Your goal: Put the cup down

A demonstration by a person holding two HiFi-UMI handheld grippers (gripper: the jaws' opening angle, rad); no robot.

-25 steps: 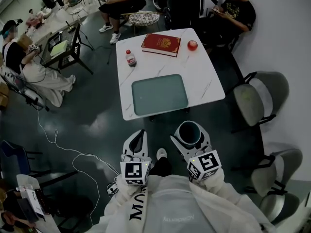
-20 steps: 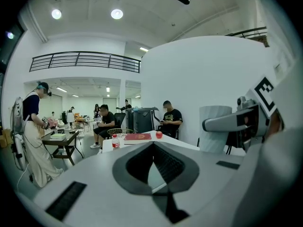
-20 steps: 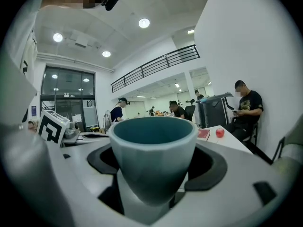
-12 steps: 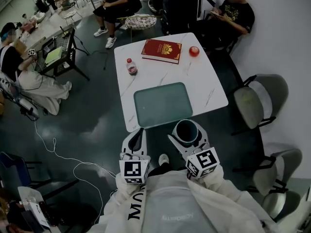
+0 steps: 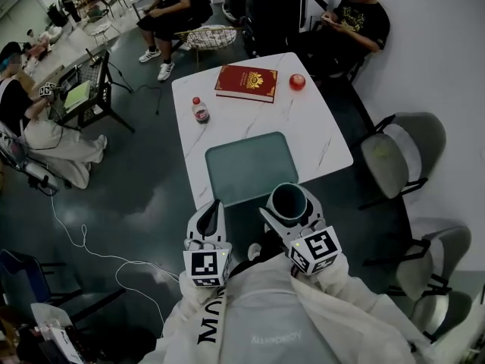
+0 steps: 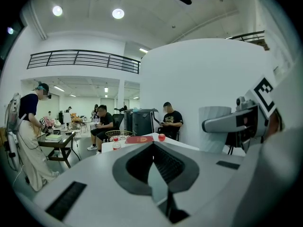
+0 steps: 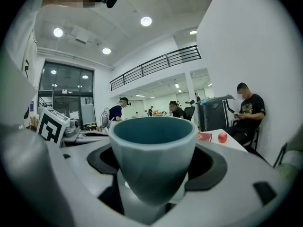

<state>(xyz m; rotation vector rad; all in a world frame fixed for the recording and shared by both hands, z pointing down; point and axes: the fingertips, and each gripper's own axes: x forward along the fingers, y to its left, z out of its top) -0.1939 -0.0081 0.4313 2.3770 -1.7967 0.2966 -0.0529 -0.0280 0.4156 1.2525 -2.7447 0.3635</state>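
Note:
A teal-grey cup stands upright between the jaws of my right gripper, which is shut on it. In the head view the cup hangs over the near edge of the white marble table, by the near right corner of the green tray. My left gripper is beside it at the left, jaws together and empty. The left gripper view shows the cup from the side.
On the table lie a red book, a red apple and a small bottle. Grey chairs stand at the right. People sit beyond the table and at a desk on the left. A cable runs across the floor.
Both grippers have moved forward toward the table. The cup now reaches its near edge, close to the tray. The grip on the cup is unchanged.

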